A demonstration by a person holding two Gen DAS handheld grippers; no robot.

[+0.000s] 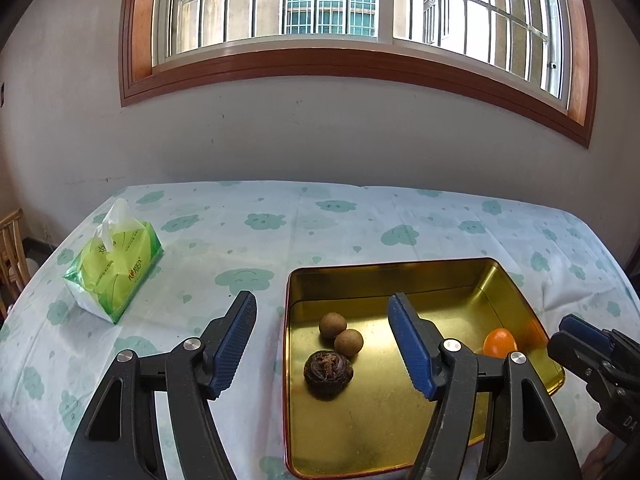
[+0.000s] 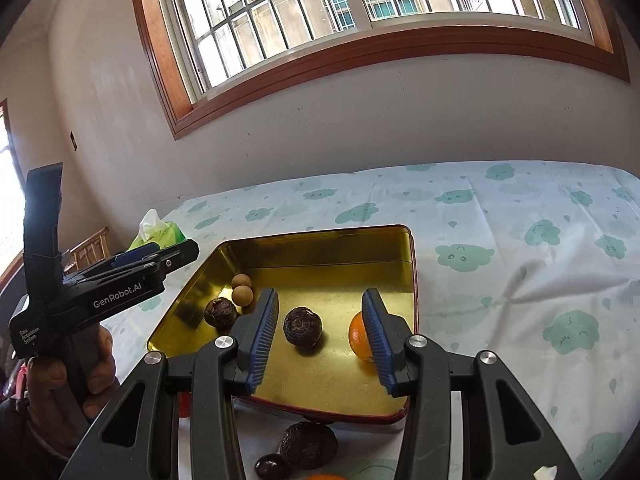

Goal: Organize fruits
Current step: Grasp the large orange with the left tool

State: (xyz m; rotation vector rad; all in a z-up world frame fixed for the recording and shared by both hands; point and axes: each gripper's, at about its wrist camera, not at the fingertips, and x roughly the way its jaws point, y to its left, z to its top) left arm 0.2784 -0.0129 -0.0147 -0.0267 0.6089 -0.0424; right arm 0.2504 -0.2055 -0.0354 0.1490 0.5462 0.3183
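A gold tin tray (image 1: 400, 276) (image 2: 320, 248) lies on the tablecloth. It holds two tan longans (image 1: 340, 334) (image 2: 242, 288), a dark wrinkled fruit (image 1: 329, 372) (image 2: 220, 313), a second dark fruit (image 2: 302, 327) and an orange (image 1: 500, 343) (image 2: 356, 336). My left gripper (image 1: 323, 298) (image 2: 176, 254) hangs open over the tray's left half with nothing between its pads. My right gripper (image 2: 321, 296) (image 1: 564, 332) is open above the second dark fruit, which shows between the fingers with a gap on each side. The right finger hides part of the orange.
Outside the tray's near edge lie a large dark fruit (image 2: 308, 444), a smaller dark one (image 2: 272, 466) and the top of an orange (image 2: 328, 477). A green tissue pack (image 1: 114, 268) (image 2: 160, 234) stands at the left. A wooden chair (image 1: 12, 240) is beyond the table's left edge.
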